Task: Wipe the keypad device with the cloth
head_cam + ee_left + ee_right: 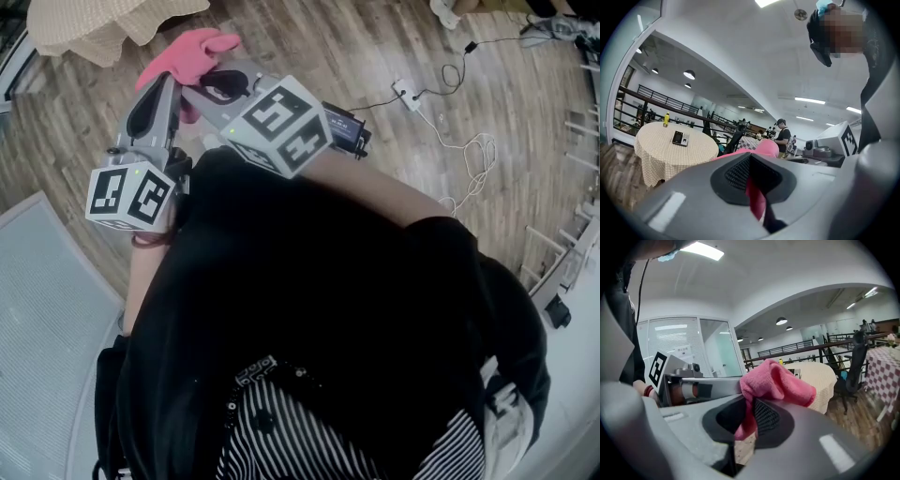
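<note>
Here, both tools are held close to the chest of the person carrying them, and they meet on one pink cloth (780, 383). In the left gripper view I read the left gripper (752, 168) as clenched. Its two jaws stand together with a thin fold of the cloth pinched in the slit between them, and more of the fabric bulges just beyond the tips. In the right gripper view the right gripper (749, 406) is likewise clamped on the cloth. A strip is trapped against the black ribbed pads (768, 416), and a bunched mass rises above the jaws. The head view agrees: the two tools converge, tips near each other, with the cloth where they meet, above the wood floor (356, 47).

The keypad device (680, 138) lies flat on a round table (661, 159) draped in a cream checked covering, well apart from both grippers. Neither tool nor cloth touches it. A yellow bottle (666, 119) stands upright near the far edge of the same table, apart from the device. Behind the table runs a dark railing (661, 99), and a person in a cap (783, 136) stands in the distance. In the head view a white power strip (406, 92) and a looped white cable (473, 150) lie on the floor, and a grey mat (42, 300) lies at the left.
</note>
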Available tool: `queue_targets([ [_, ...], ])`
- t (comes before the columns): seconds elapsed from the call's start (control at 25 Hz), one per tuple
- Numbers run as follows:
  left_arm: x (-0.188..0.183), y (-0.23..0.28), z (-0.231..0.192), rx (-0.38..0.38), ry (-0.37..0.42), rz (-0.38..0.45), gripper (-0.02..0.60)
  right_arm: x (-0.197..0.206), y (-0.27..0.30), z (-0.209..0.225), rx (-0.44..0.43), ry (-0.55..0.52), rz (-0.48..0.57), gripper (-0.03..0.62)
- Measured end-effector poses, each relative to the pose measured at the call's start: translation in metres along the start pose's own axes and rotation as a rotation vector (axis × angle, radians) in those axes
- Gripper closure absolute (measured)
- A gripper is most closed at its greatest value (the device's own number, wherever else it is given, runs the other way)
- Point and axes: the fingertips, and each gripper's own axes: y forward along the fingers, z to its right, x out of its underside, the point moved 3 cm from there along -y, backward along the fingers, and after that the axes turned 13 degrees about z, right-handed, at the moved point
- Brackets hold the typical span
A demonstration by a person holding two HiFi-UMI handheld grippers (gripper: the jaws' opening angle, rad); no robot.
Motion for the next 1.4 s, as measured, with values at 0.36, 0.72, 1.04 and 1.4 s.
queue_targets([
  [0.36,-0.031,0.008,-0.098,0.049,-0.03,-0.015,0.577,-0.012,0.102,-0.003,0.039,0.018,-0.04,0.548],
  [0.72,-0.047,-0.001,-0.213,0.055,-0.074,-0.028,0.577,-0.004,0.218,-0.014,0.028,0.02,-0.108,0.546],
  [1.04,-0.049,-0.014,-0.242,0.047,-0.08,-0.007,0.577,0.002,0.246,-0.025,0.013,0.002,-0.132,0.546],
  [1.4,-0.061,-0.013,-0.279,-0.049,-0.042,0.01,0.577,-0.003,0.287,-0.022,-0.078,0.007,-0.142,0.546],
])
